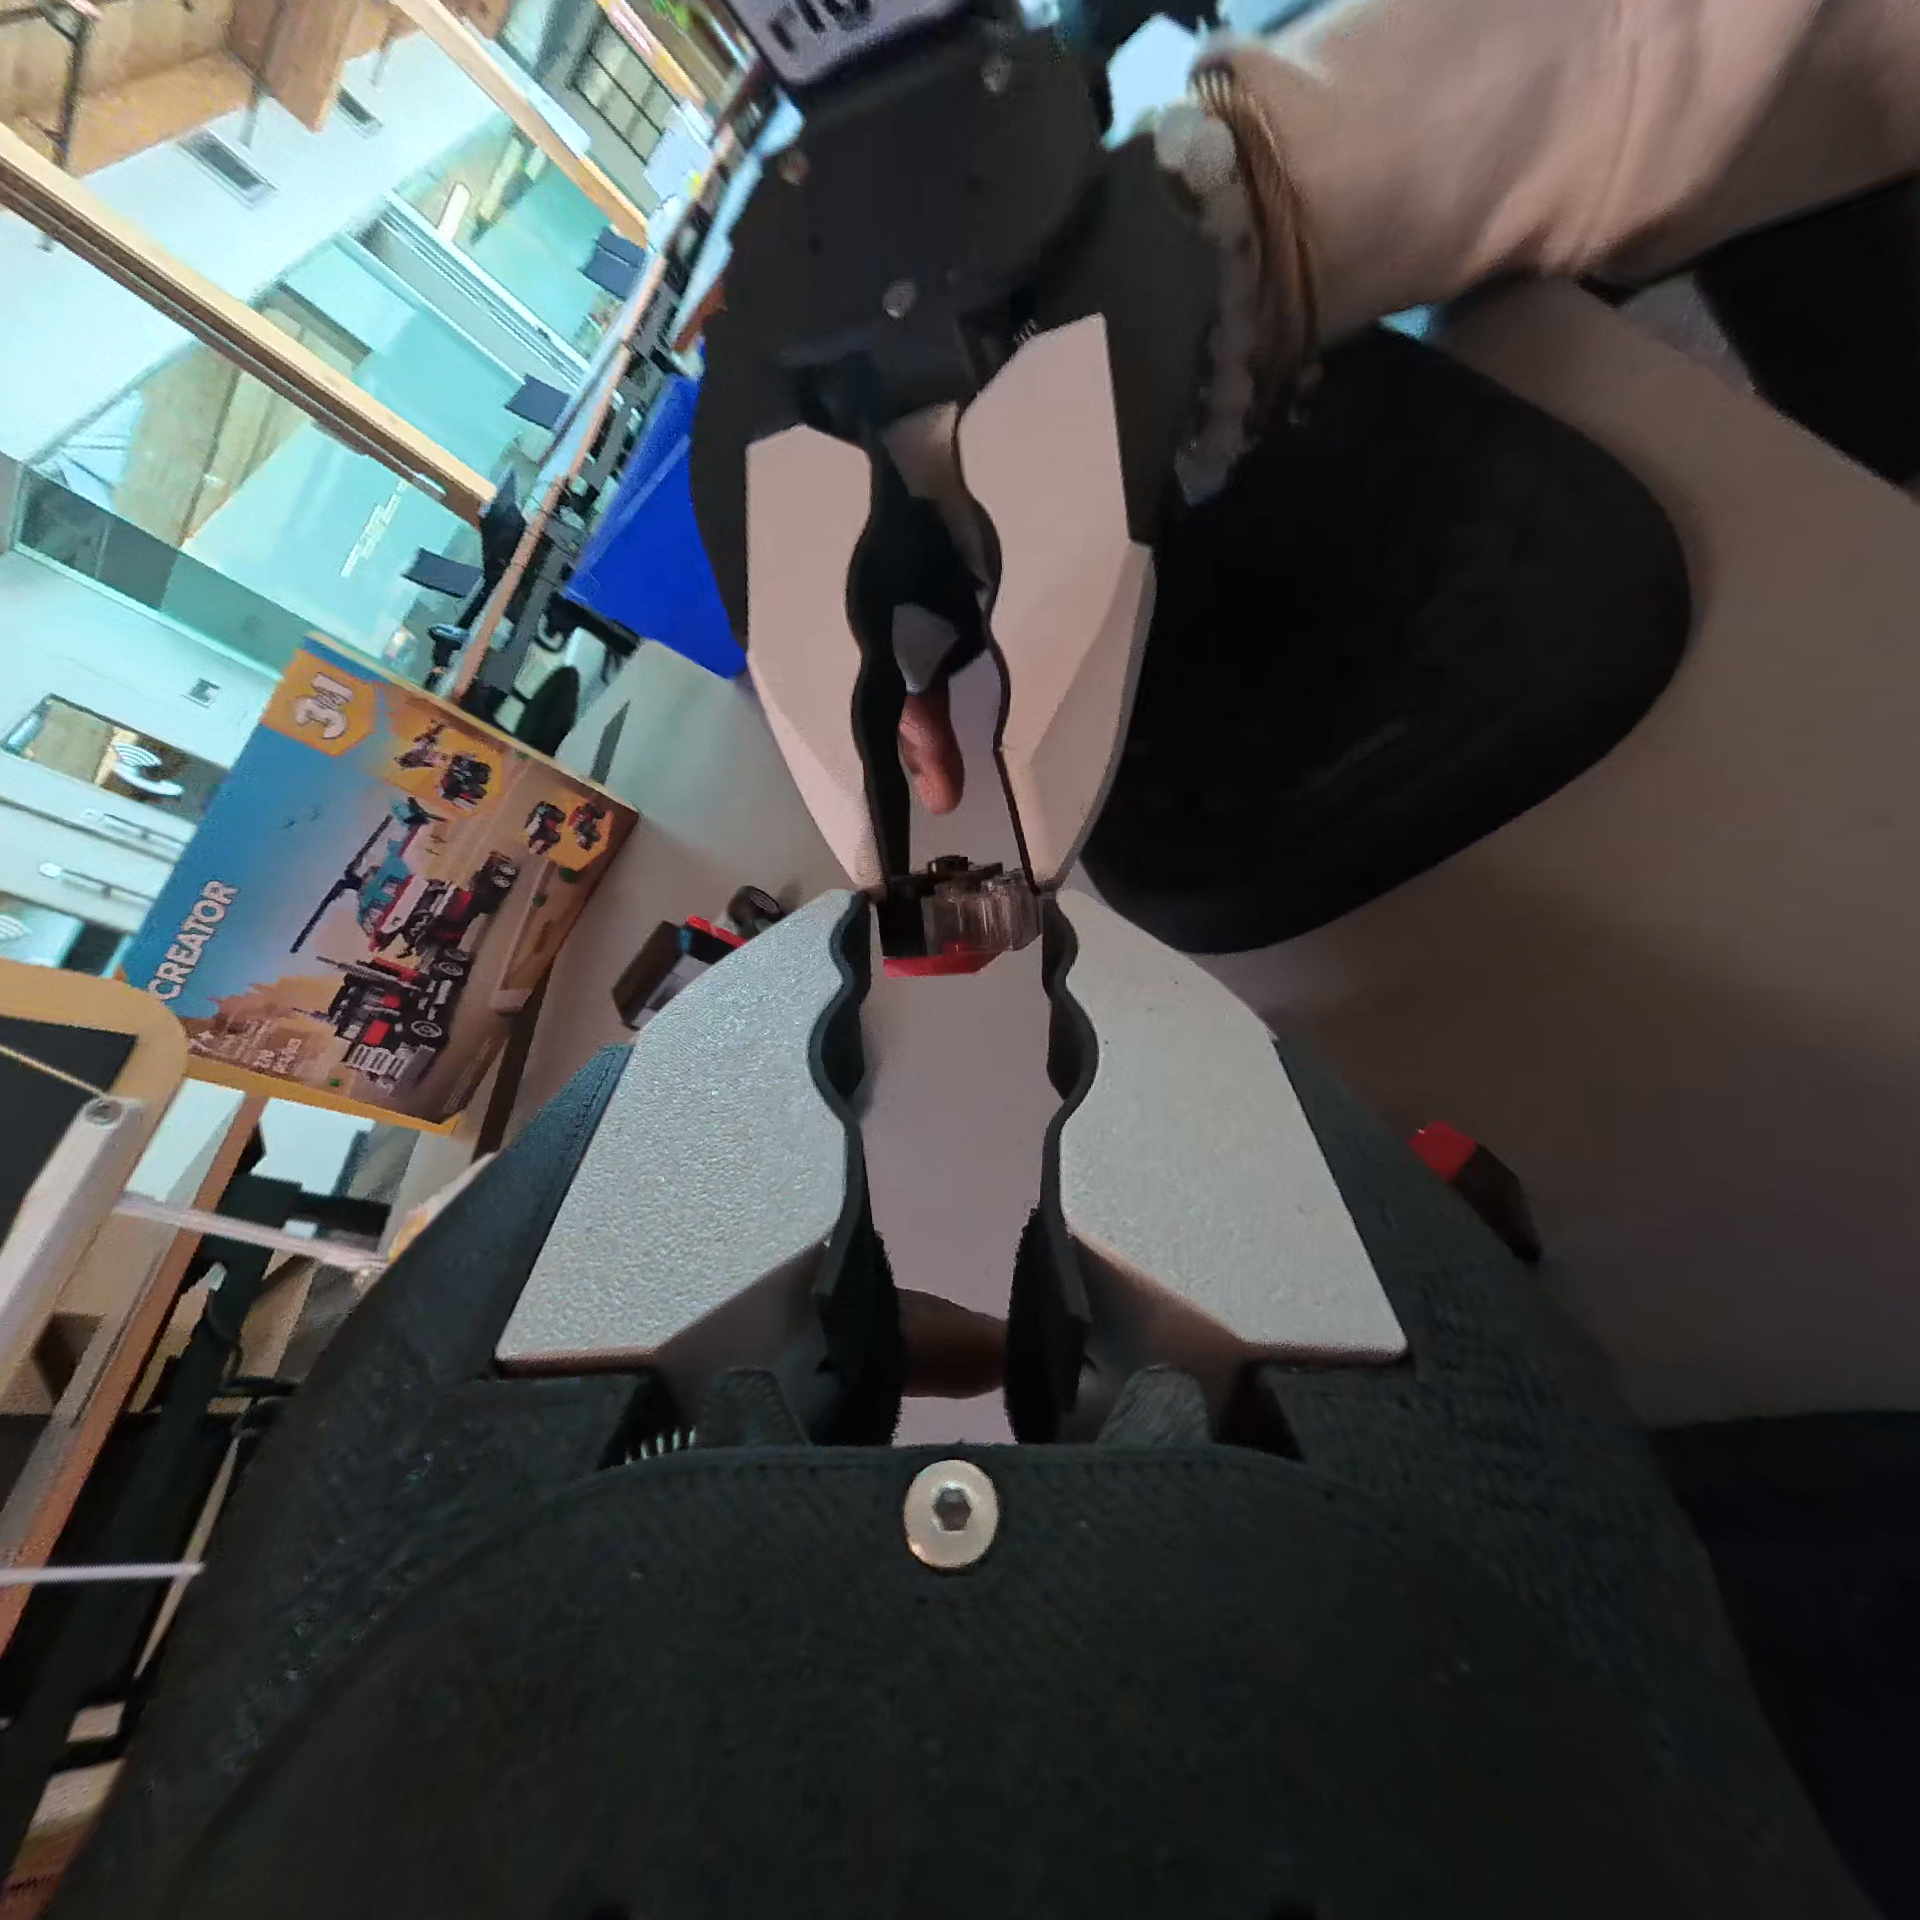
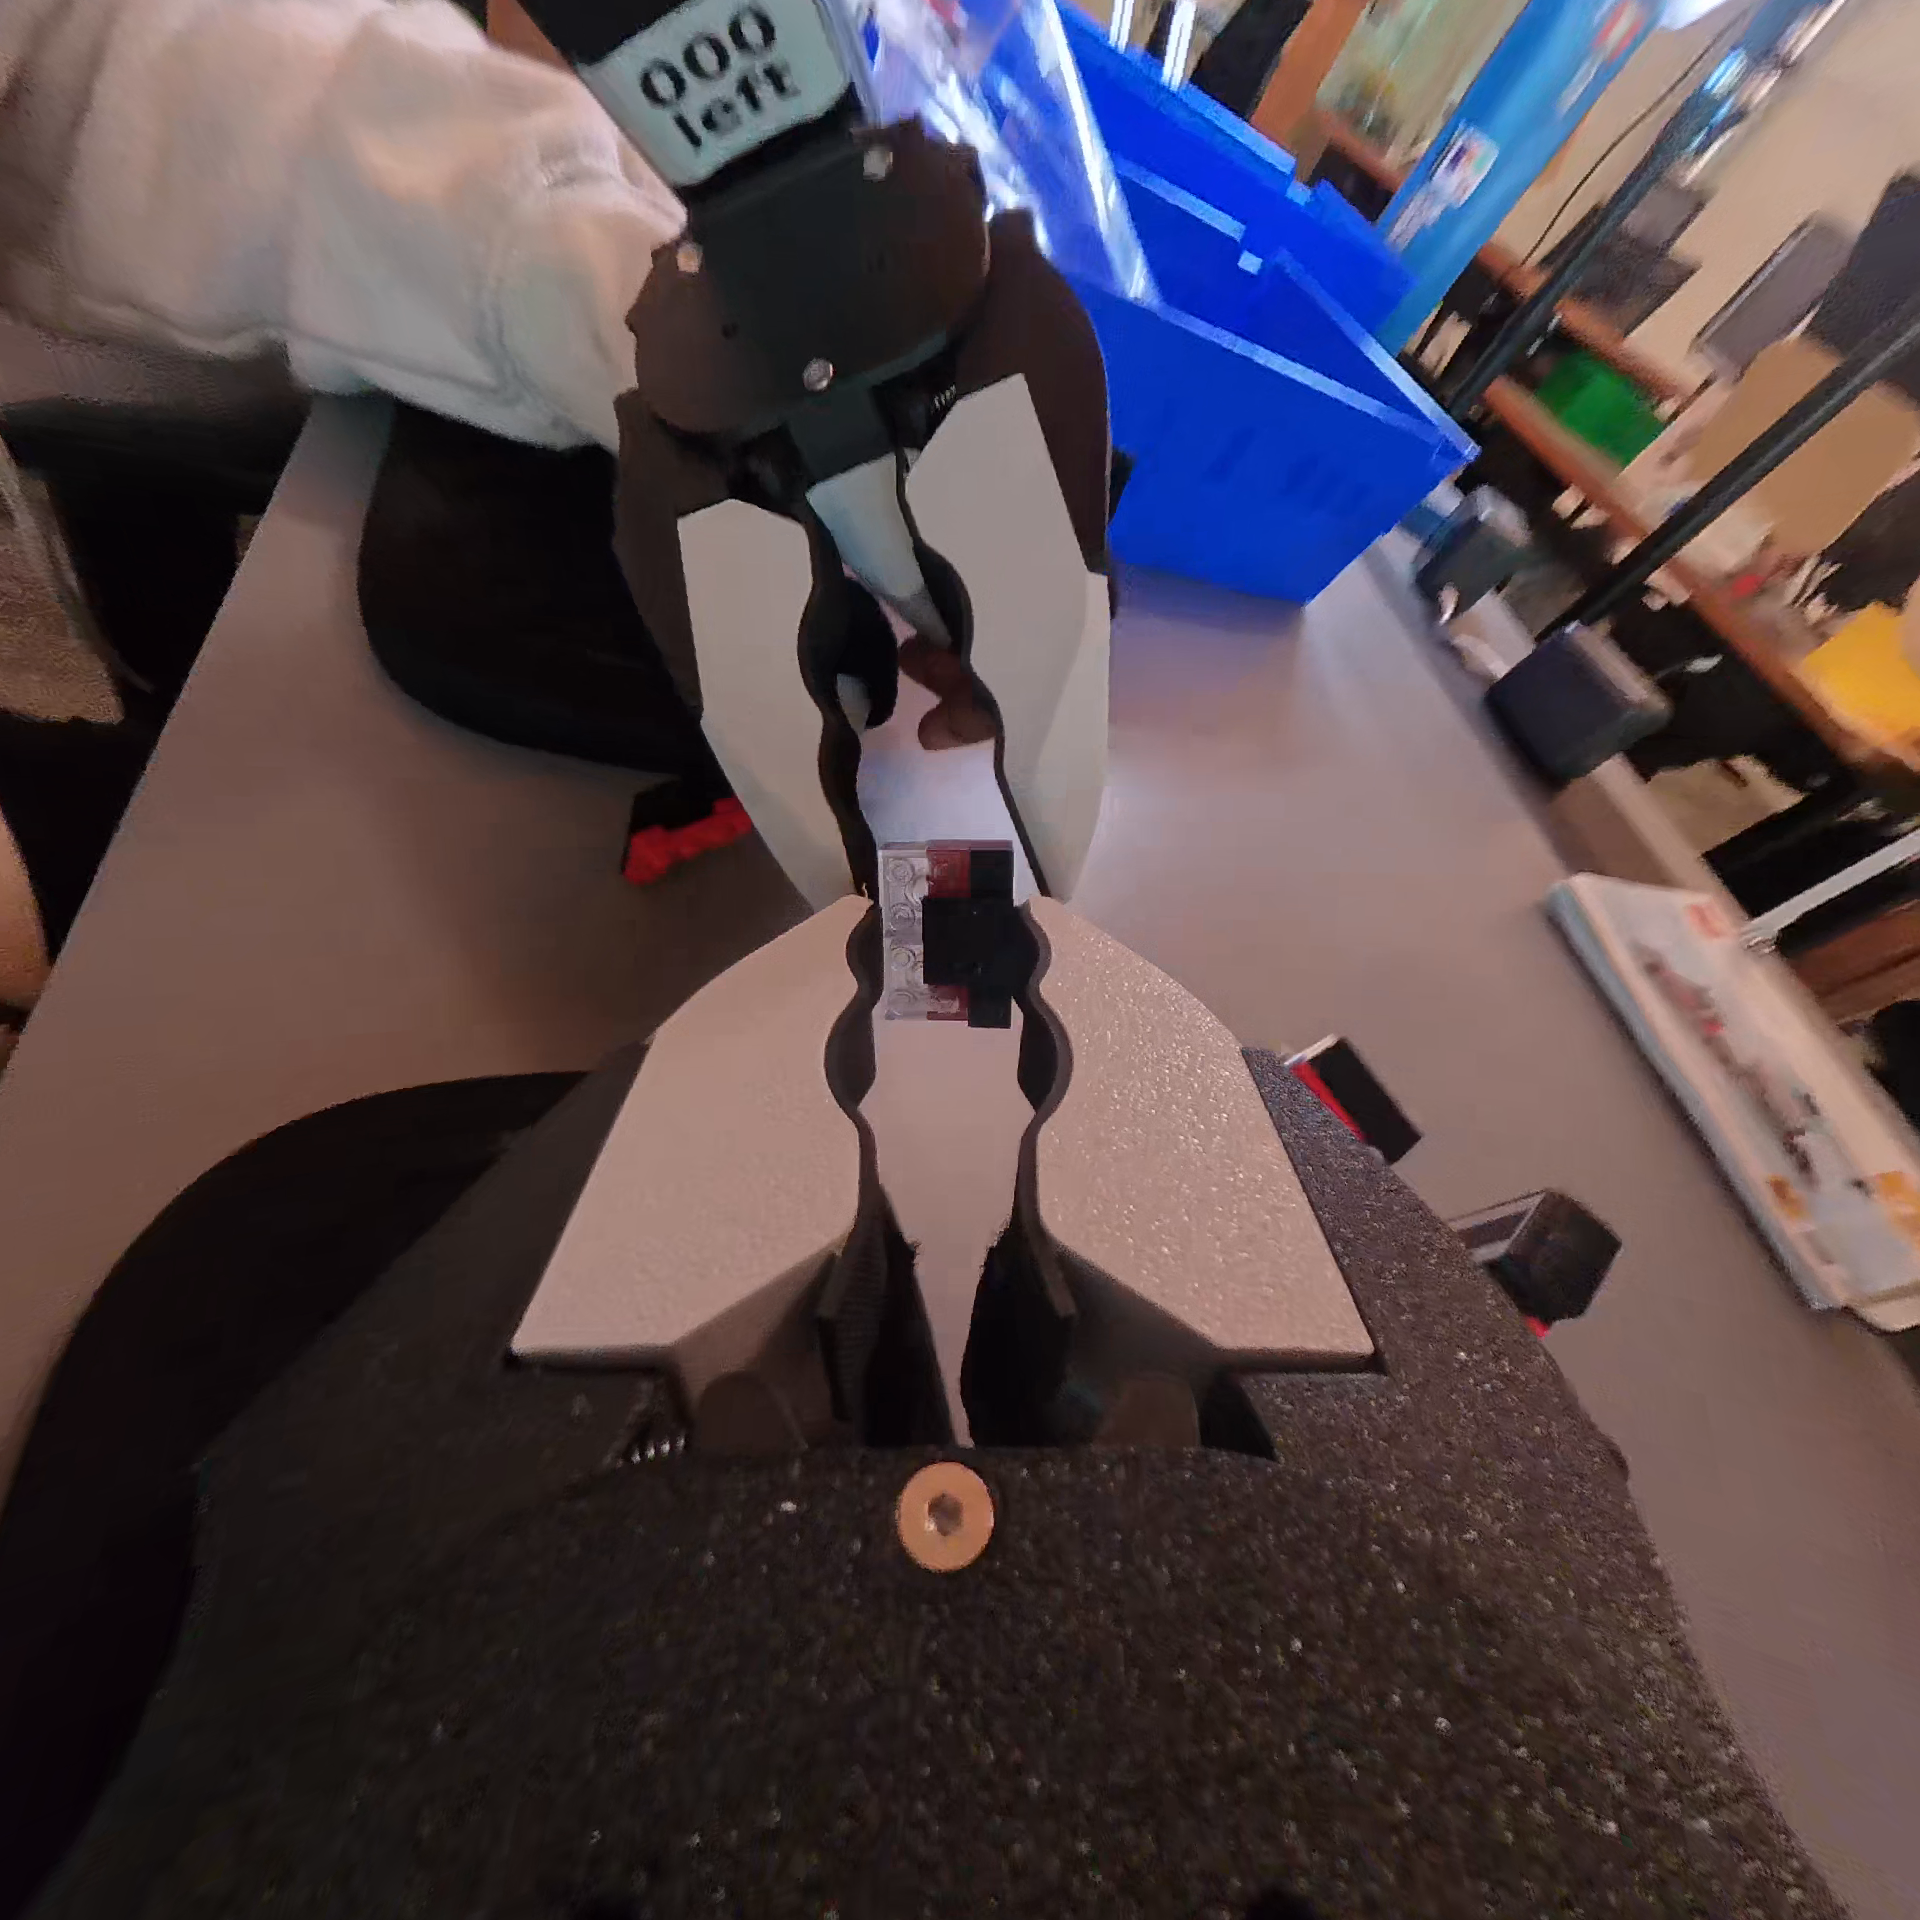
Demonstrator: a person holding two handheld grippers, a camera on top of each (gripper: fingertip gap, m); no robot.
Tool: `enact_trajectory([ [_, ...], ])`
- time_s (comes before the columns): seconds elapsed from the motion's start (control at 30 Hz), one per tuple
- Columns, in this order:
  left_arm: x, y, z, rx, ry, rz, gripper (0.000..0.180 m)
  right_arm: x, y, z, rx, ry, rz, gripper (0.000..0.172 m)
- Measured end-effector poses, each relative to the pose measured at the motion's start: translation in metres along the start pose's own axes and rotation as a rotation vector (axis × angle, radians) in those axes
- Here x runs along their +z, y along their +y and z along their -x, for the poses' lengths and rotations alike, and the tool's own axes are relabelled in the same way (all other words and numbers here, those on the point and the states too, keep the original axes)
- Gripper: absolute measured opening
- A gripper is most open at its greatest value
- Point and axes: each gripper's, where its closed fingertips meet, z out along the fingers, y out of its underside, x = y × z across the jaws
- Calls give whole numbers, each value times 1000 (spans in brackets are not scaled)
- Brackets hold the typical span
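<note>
Tip to tip above the grey table, the right gripper and left gripper both clamp one small brick assembly of clear, red and black pieces, its long axis running from one gripper to the other.

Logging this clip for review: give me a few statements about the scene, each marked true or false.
1. Both grippers meet at one small brick piece of clear, red and black parts. True.
2. A blue bin stands on the table. True.
3. The toy box lies flat under the grippers. False: it stands off to the side, propped upright.
4. The booklet is held in the right gripper. False: it lies on the table.
5. The table is bright green. False: it is pale grey.
</note>
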Motion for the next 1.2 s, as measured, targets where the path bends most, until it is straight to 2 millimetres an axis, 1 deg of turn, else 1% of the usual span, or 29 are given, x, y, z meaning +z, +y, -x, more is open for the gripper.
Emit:
enact_trajectory([
  [0.07, 3, 4, -6, -15, 31, 39, 29, -1, 7, 3, 11, -11, 45, 24],
  [0.13, 6, 5, -10, -76, 65, 61, 28, -2, 12, 6, 11, -8, 92, 24],
  [0.27, 13, 18, -30, -160, 173, 165, 26, 2, 35, 18, -90, 23, 271, 24],
  [0.33, 15, 22, -33, -170, 187, 195, 26, 3, 37, 18, -118, 72, 310, 24],
  [0.4, 14, 23, -34, -220, 200, 198, 26, 2, 37, 18, -124, 111, 339, 24],
  [0.43, 14, 25, -34, -265, 208, 209, 26, 2, 36, 17, -166, 136, 347, 22],
  [0.5, 13, 30, -34, -330, 232, 224, 26, -1, 34, 13, -264, 195, 390, 10],
  [0.53, 13, 30, -35, -322, 234, 221, 26, -1, 36, 16, -258, 186, 399, 11],
  [0.6, 13, 29, -35, -277, 221, 204, 26, -1, 39, 22, -168, 129, 357, 11],
  [0.63, 13, 29, -35, -278, 219, 201, 26, -2, 39, 22, -125, 124, 323, 11],
  [0.7, 13, 31, -35, -301, 230, 199, 26, -6, 39, 16, -113, 145, 314, 10],
  [0.8, 13, 33, -34, -315, 235, 186, 26, -6, 38, 15, -96, 137, 301, 11],
  [0.87, 10, 36, -30, -339, 222, 190, 27, -8, 32, 10, -55, 151, 252, 10],
  [0.9, 8, 37, -25, -360, 209, 179, 32, -10, 28, 6, -19, 163, 218, 10],
  [1.0, 1, 28, -8, -451, 164, 95, 48, -15, 11, -12, 111, 203, 73, 10],
  [1.03, -1, 24, -1, -460, 134, 63, 49, -17, 5, -19, 171, 214, 20, 10],
  [1.1, -7, 9, 18, -387, 18, -38, 47, -21, -4, -27, 300, 204, -78, 10],
  [1.17, -15, -8, 35, -221, -148, -120, 35, -26, -12, -37, 433, 209, -179, 10],
  [1.2, -17, -13, 40, -152, -211, -127, 31, -27, -18, -39, 509, 186, -241, 10],
])
